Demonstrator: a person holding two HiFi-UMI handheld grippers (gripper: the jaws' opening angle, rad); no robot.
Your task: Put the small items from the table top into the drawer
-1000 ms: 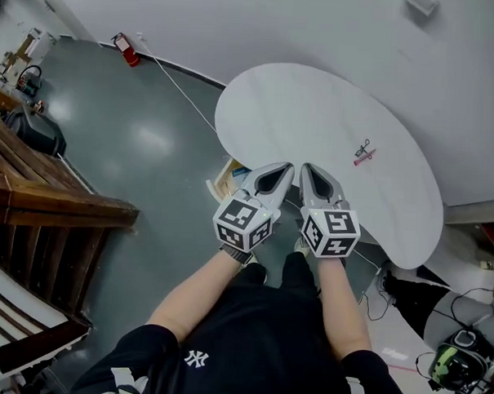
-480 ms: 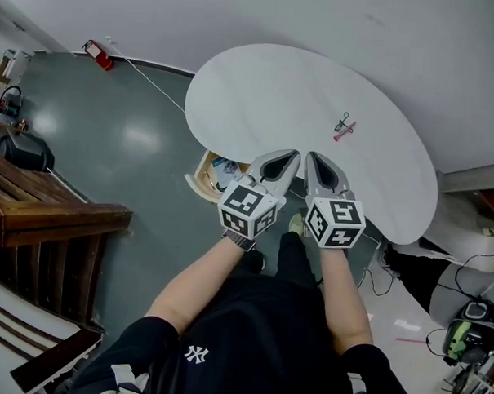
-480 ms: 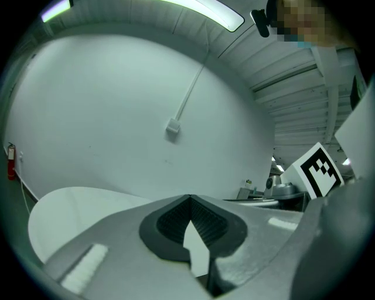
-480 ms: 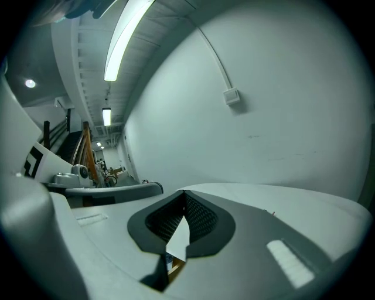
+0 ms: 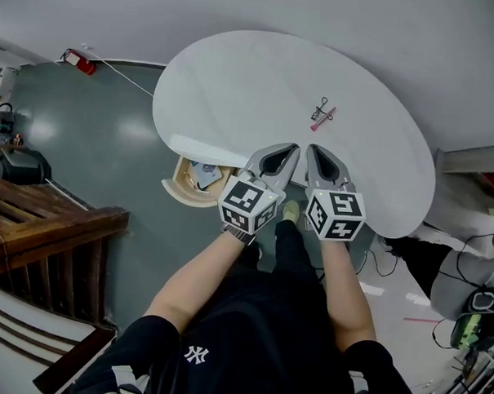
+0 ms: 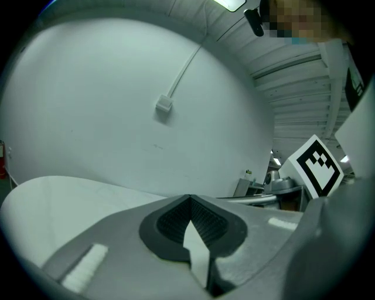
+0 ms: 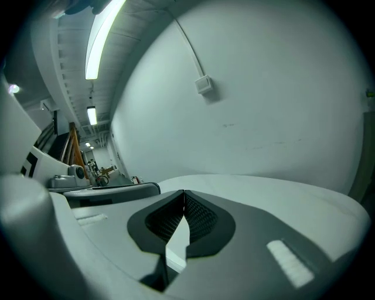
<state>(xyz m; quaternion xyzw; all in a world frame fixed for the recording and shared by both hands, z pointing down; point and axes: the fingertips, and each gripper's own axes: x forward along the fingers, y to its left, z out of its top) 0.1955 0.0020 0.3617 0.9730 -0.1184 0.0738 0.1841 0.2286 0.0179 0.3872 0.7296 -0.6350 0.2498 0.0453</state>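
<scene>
A black clip and a thin pink item (image 5: 321, 114) lie together on the white rounded table (image 5: 236, 77), right of its middle. Under the table's near left edge a wooden drawer (image 5: 178, 194) stands pulled out, with small things inside (image 5: 203, 174). My left gripper (image 5: 291, 147) and right gripper (image 5: 312, 148) are side by side over the table's near edge, tips pointing at the pink item but well short of it. Both are shut with nothing between the pads. In the left gripper view (image 6: 188, 198) and the right gripper view (image 7: 183, 192) only the bare tabletop and the wall show ahead.
A wooden stair rail (image 5: 41, 232) runs along the left. A red fire extinguisher (image 5: 75, 60) and a white cable lie on the green floor at the far left. Cables and gear (image 5: 471, 312) crowd the floor at the right. The person's shoe (image 5: 291, 210) is below the table edge.
Both grippers have moved forward together to the table's near edge, still shut. The table and its two small items have come closer, and more of the open drawer shows.
</scene>
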